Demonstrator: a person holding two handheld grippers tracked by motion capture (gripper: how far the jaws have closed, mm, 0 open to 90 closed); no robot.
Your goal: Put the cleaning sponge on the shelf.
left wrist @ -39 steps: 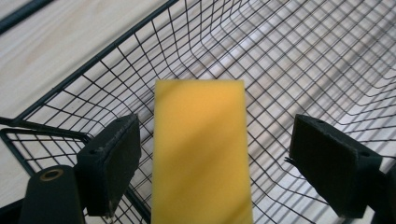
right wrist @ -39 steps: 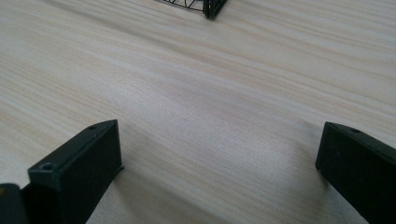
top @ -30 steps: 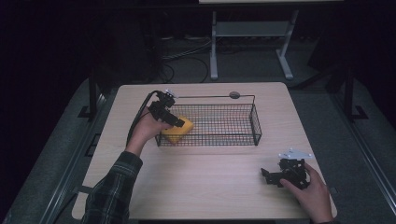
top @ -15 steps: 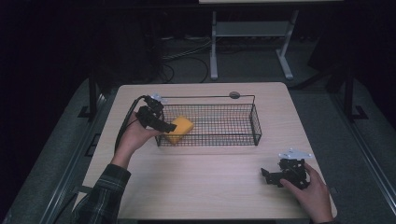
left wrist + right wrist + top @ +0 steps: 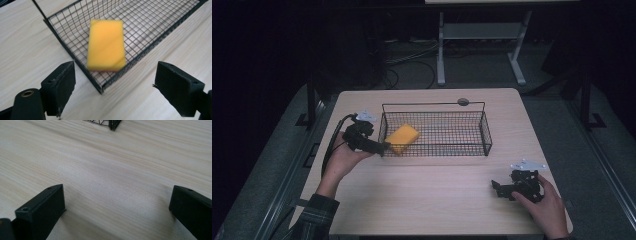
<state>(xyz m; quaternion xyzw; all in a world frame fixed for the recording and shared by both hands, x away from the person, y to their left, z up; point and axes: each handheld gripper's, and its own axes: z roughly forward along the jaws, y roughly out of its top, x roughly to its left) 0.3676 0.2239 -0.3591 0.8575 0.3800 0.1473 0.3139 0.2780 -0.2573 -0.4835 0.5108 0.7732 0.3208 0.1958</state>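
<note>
Sponge lies in basket, released. My left tool wide, empty, beside basket corner. My right tool wide, idle on worktop. Little left.

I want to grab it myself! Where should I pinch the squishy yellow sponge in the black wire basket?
Probably across the two long edges of the yellow rectangular foam sponge, coming down from above. It lies flat at the left end of the black wire mesh basket, whose walls block a sideways reach. The open left gripper looks wide enough to span its narrow width.
</note>
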